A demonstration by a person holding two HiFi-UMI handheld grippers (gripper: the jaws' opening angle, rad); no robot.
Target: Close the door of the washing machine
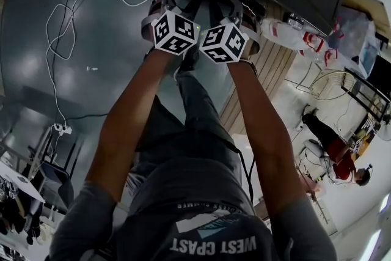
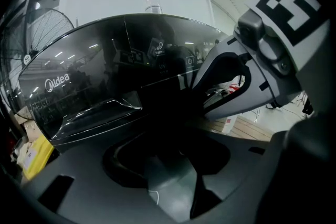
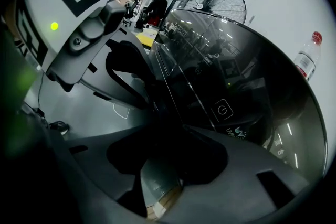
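Two grippers at the door (image 2: 105, 86): closing step, seemingly near its end.
Left gripper (image 1: 173, 12) and right gripper (image 1: 232, 15) sit side by side at the door's front edge. The door lies low over the tub; whether it is fully seated is not clear. Right jaws are spread wide with nothing seen in them. Left jaws are lost in shadow, cannot tell. Next move is likely a downward press to seat it. Tub contents are hidden under dark glass. Bottle (image 2: 151, 1), red cap, stands behind the door, fill unclear.
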